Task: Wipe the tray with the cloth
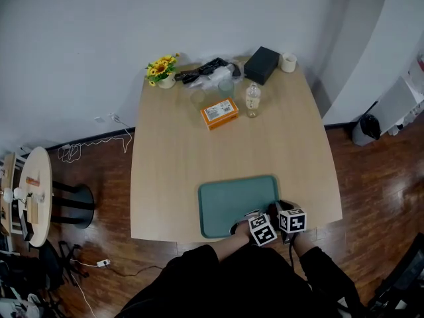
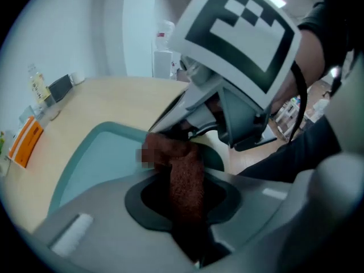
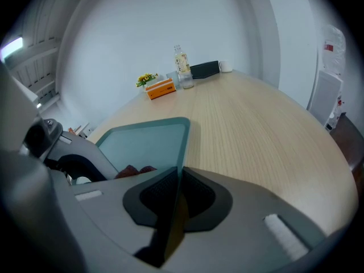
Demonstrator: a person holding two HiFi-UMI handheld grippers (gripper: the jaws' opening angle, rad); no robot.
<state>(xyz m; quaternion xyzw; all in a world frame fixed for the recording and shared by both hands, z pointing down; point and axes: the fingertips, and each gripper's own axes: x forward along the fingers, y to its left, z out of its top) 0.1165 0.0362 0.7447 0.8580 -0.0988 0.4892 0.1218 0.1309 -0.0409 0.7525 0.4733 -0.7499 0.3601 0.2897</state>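
A teal tray (image 1: 228,197) lies at the near edge of the wooden table (image 1: 179,164). Both grippers meet at its near right corner. My left gripper (image 1: 249,216) is shut on a brown-red cloth (image 2: 176,149), which stands up between its jaws (image 2: 183,181) over the tray (image 2: 96,158). My right gripper (image 1: 279,208) is shut on the tray's right rim (image 3: 183,147); the thin edge runs between its pads (image 3: 177,178). A bit of the cloth (image 3: 133,171) shows beside the left gripper in the right gripper view.
At the table's far end stand an orange box (image 1: 219,113), a bottle (image 1: 252,100), a black box (image 1: 261,65), a white cup (image 1: 288,62), a flower pot (image 1: 162,69) and black cables (image 1: 205,69). A small round side table (image 1: 33,194) stands at the left.
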